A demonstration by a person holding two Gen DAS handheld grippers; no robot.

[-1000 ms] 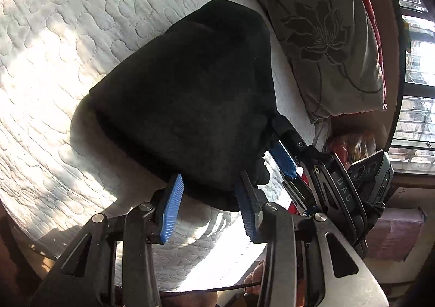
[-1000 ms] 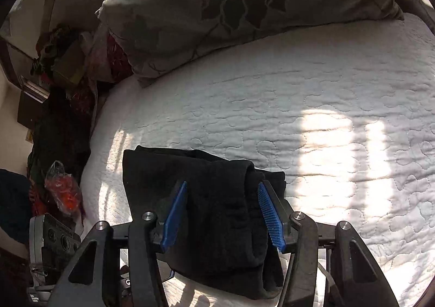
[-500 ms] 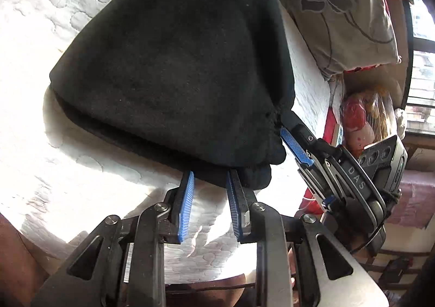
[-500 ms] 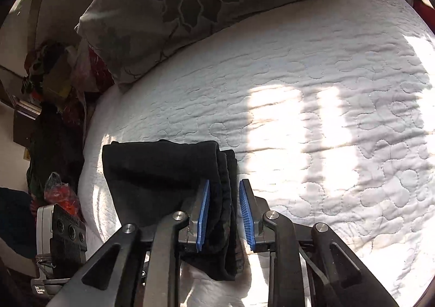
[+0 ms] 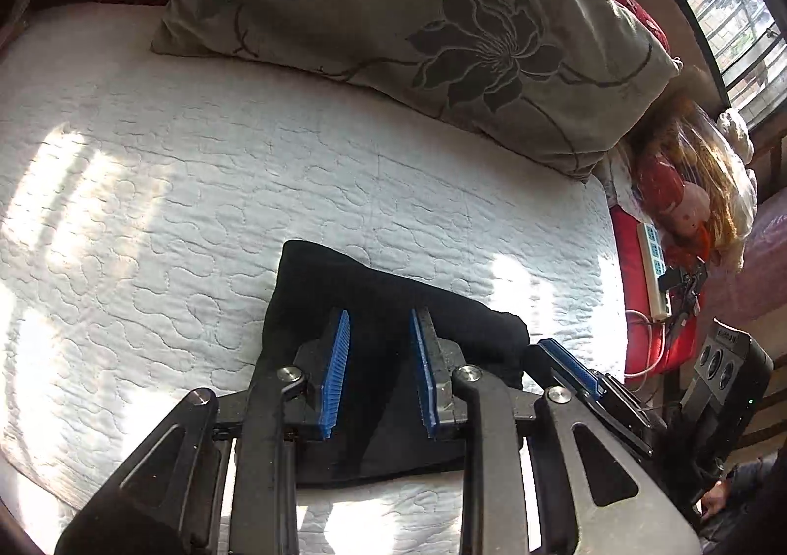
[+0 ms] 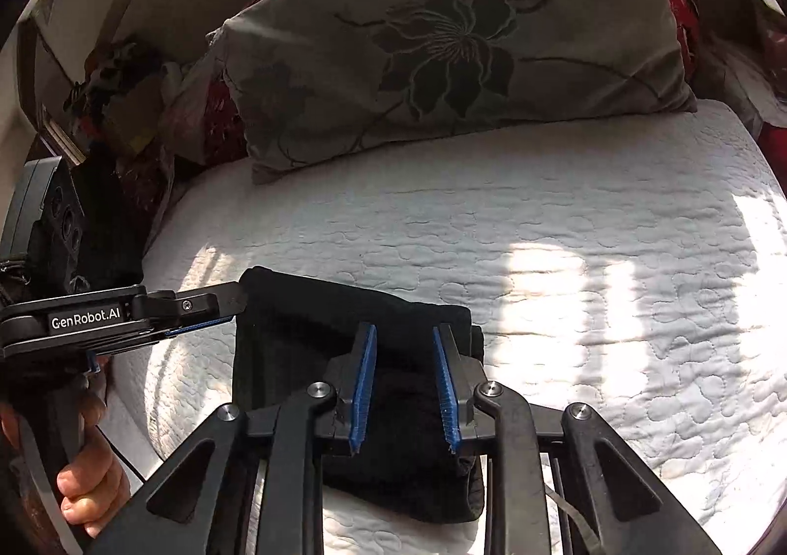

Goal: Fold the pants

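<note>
Both grippers have let go and drawn back since a moment ago, when each was pinching an edge of the black pants. Now the folded bundle lies flat on the white quilted bedspread, near its front edge, well short of the flowered pillow. The left gripper hangs just above it, blue pads parted with only dark cloth showing between them, holding nothing; the right gripper is likewise part open and empty over the right half. In the right view the bundle's long side runs left to right across both grippers, each equally near, so either could press or tidy it.
</note>
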